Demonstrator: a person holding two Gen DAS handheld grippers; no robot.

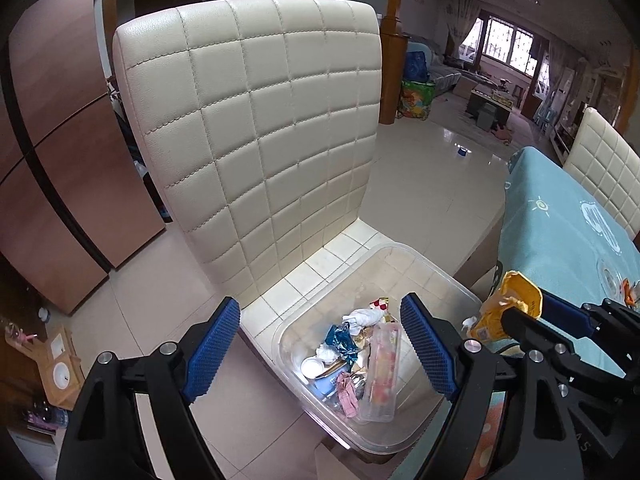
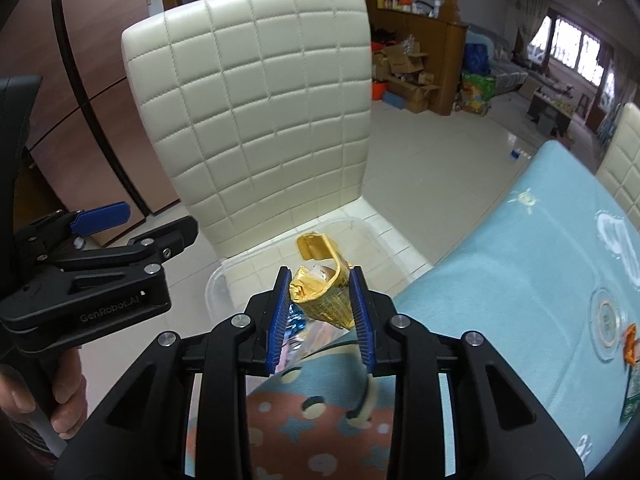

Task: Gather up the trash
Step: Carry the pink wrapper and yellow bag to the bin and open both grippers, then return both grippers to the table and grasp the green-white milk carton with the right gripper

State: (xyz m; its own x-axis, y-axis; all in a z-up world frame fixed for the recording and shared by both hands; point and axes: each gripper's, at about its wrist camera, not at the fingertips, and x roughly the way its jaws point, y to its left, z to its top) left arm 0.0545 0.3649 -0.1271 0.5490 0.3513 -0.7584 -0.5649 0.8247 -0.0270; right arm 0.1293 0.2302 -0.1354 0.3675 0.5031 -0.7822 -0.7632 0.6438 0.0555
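A clear plastic bin (image 1: 440,276) sits on the cream chair seat (image 1: 288,292) and holds several pieces of trash: crumpled tissue (image 1: 362,316), a blue foil wrapper (image 1: 340,340), a clear packet (image 1: 382,372). My left gripper (image 1: 320,344) is open and empty above the bin's near left side. My right gripper (image 2: 322,312) is shut on a yellow-gold snack wrapper (image 2: 320,296), held at the table's edge beside the bin (image 2: 218,280). The wrapper also shows in the left wrist view (image 1: 508,308), to the right of the bin.
The quilted cream chair back (image 1: 256,120) rises behind the bin. A table with a light blue cloth (image 2: 520,264) lies to the right, with an orange scrap (image 2: 630,344) and a green packet (image 2: 632,400) on it. A brown cabinet (image 1: 60,140) stands at left.
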